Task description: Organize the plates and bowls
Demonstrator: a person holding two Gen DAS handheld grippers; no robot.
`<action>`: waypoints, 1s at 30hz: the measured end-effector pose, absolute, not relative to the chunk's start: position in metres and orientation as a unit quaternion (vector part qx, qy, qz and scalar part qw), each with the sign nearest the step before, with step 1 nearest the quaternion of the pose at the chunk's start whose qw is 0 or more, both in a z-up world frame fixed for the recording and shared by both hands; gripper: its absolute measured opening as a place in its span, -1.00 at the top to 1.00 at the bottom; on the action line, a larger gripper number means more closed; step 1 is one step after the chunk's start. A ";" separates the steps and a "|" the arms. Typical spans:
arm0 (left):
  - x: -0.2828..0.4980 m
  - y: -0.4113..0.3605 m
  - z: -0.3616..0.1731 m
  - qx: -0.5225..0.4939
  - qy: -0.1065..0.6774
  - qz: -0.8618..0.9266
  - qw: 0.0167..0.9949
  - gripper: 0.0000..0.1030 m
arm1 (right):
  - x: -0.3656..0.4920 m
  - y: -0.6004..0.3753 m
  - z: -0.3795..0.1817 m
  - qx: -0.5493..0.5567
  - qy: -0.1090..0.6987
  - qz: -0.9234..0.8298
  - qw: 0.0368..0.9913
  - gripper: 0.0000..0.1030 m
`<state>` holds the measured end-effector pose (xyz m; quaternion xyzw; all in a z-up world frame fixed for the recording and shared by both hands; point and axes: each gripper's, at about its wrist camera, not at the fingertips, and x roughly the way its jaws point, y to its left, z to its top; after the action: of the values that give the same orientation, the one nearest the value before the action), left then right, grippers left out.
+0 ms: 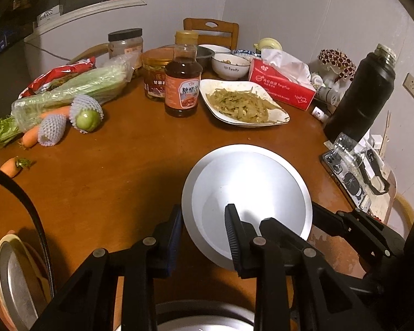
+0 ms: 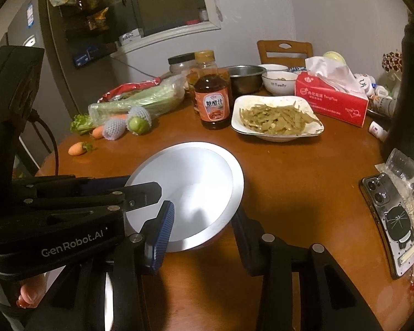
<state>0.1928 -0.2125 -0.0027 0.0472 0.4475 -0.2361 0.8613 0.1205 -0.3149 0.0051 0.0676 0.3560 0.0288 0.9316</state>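
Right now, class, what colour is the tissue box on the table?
Red, with white print; the tissue box shows best in the right wrist view.

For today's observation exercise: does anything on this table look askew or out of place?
The upper plate sits off-centre on the one beneath, leaving a crescent of lower rim showing. A carrot lies alone, apart from the other vegetables.

Dim room, pale walls (image 2: 331,13). Round wooden table (image 2: 303,193), chair (image 2: 284,51) behind it, window (image 2: 165,2), fridge (image 2: 22,41) at left.
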 end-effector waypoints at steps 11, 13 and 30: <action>0.165 -0.189 0.024 0.042 0.419 -0.231 0.877 0.39 | 0.096 -0.292 0.029 0.052 0.333 0.036 0.941 0.14; 0.158 -0.185 0.028 0.042 0.414 -0.229 0.880 0.39 | 0.092 -0.288 0.032 0.052 0.330 0.039 0.942 0.14; 0.097 -0.142 0.063 0.035 0.373 -0.212 0.903 0.39 | 0.039 -0.246 0.065 0.026 0.291 0.063 0.954 0.13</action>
<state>0.0974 -0.1421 0.0628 0.0350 0.3730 -0.2118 0.9026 0.0394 -0.2463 0.0651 0.0260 0.2908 0.0634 0.9543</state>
